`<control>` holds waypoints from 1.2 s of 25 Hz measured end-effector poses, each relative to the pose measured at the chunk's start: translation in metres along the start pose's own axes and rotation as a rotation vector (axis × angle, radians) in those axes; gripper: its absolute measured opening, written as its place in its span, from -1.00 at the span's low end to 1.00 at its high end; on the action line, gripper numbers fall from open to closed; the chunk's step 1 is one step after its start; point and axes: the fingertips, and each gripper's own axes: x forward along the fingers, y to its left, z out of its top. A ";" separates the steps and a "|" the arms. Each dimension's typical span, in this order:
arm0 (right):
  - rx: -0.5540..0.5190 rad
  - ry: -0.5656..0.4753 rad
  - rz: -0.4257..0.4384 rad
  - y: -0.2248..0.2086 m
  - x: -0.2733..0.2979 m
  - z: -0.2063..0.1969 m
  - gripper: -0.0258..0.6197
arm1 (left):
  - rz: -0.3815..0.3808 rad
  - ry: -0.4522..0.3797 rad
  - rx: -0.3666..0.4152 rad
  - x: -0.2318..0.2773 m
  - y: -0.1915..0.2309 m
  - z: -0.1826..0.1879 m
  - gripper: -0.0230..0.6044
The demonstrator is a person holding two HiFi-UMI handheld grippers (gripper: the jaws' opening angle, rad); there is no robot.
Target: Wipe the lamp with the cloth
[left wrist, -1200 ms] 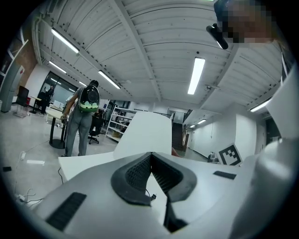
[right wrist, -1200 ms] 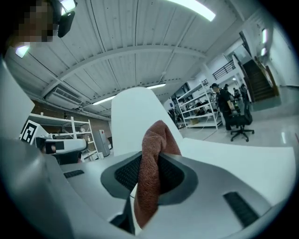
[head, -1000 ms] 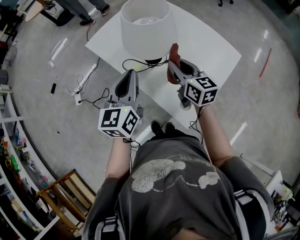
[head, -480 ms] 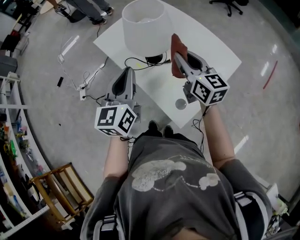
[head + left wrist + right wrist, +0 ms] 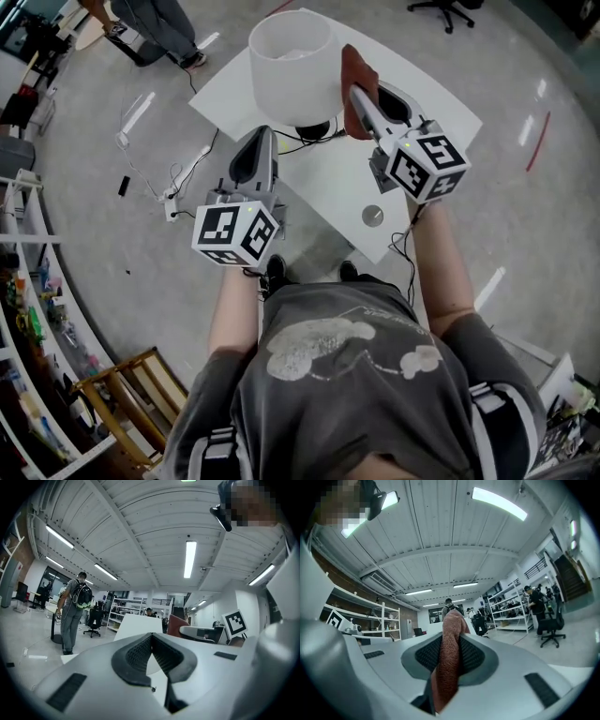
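Both grippers have risen toward the lamp since a second ago. On the left, the left gripper (image 5: 262, 139) hovers before the shade with its jaws closed on nothing. The lamp (image 5: 291, 66) stands on the white table (image 5: 427, 103). On the right, the right gripper (image 5: 360, 98) clamps the rust-red cloth (image 5: 353, 75) beside the shade's right flank; whether it touches is unclear. Wiping well probably means light pressure in sweeping strokes, since the shade could tip.
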 end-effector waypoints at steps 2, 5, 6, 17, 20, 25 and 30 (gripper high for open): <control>-0.002 -0.003 -0.032 0.000 0.010 0.000 -0.65 | -0.031 0.008 -0.009 0.006 0.010 0.000 -0.90; -0.005 0.001 -0.071 0.007 0.019 -0.003 -0.65 | -0.079 0.032 -0.019 0.014 0.021 -0.001 -0.90; -0.007 0.004 -0.079 0.011 0.021 -0.005 -0.65 | -0.095 0.037 -0.022 0.015 0.024 -0.001 -0.90; 0.000 0.060 -0.179 0.055 0.041 -0.050 -0.65 | -0.232 0.085 -0.066 0.016 0.066 -0.006 -0.90; 0.016 0.083 -0.222 0.064 0.040 -0.066 -0.65 | -0.267 0.103 -0.084 0.013 0.076 -0.011 -0.90; 0.050 0.119 -0.294 0.073 0.040 -0.101 -0.65 | -0.322 0.135 -0.101 0.007 0.091 -0.021 -0.90; 0.093 0.168 -0.359 0.080 0.040 -0.138 -0.65 | -0.377 0.182 -0.103 0.000 0.099 -0.034 -0.90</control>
